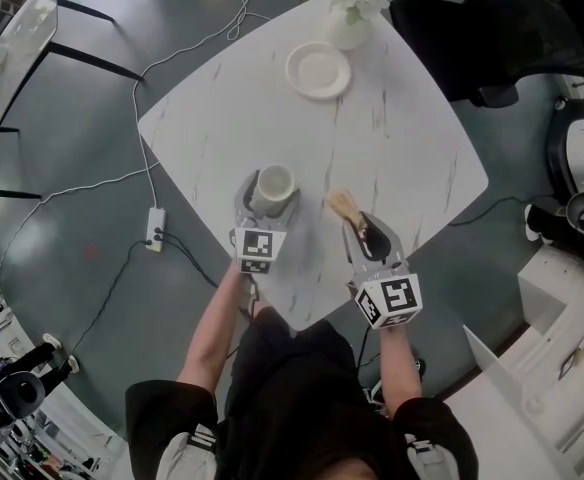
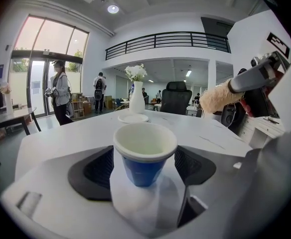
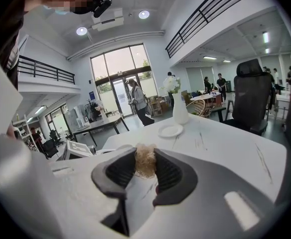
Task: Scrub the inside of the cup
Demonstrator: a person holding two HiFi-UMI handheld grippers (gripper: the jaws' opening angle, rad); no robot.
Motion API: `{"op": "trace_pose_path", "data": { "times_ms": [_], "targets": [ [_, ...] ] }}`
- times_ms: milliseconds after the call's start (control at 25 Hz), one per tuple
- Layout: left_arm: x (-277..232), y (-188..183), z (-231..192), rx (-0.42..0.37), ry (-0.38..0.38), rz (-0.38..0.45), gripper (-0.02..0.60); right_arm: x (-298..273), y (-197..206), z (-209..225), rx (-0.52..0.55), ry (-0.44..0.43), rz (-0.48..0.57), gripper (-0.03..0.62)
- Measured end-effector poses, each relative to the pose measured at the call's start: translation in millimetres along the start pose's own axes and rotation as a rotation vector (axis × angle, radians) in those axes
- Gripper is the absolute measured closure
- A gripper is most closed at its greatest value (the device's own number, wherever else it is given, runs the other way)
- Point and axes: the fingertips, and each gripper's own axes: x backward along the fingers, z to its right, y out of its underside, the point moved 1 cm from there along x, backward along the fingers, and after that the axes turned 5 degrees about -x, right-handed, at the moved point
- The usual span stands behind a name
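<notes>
Site: a white marbled table (image 1: pixel 412 138) in an open office hall, with a saucer (image 1: pixel 318 70) and a vase (image 1: pixel 350 28) of flowers standing at its far end.

My left gripper (image 1: pixel 269 206) is resting low on the table with its jaws spread wide. The cup (image 1: pixel 274 183) is standing upright between them, mouth up, and I am seeing a gap at each pad, so I am not gripping it. My right gripper (image 1: pixel 365 236) is pinching the brush (image 1: pixel 344 205) by its dark handle, with the tan bristle head pointing away from me.

Governing relation: the cup is lying to the left of the bristle head, near it but apart. The cup's axis is running vertical and the brush's is running forward, so I am judging that the brush must swing left and tip down into the mouth, with the left jaws closing first.

View comparison: the left gripper view is showing a blue wall, a white and seemingly empty interior, and the bristles at right above the rim. The right gripper view is showing only bristles between its pads and no cup
</notes>
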Motion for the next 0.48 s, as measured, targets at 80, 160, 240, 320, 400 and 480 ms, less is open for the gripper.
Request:
{"op": "trace_pose_path", "data": {
  "times_ms": [80,160,240,320,400,480],
  "targets": [
    [2.3,2.5,0.0,0.003,-0.004,-0.006,0.199,0.8,0.8,-2.5,0.004,-0.005,-0.002,0.487],
    [5.4,4.4,0.7,0.009,-0.005,-0.008,0.196,2.4,2.1,-4.3,0.006,-0.009,-0.001,0.487],
    [9.6,5.1,3.0,0.015,-0.005,-0.011,0.196,5.2,2.5,-5.3,0.007,-0.013,0.001,0.487],
    [14.7,5.0,6.3,0.019,-0.005,-0.017,0.196,8.1,2.0,-6.6,0.011,-0.019,0.003,0.487],
    [20.4,4.7,10.3,0.022,-0.002,-0.027,0.196,10.8,0.9,-8.9,0.017,-0.026,0.006,0.487],
    [27.6,3.4,14.2,0.026,-0.005,-0.031,0.196,13.5,-0.4,-11.6,0.022,-0.034,0.01,0.487]
  ]
}}
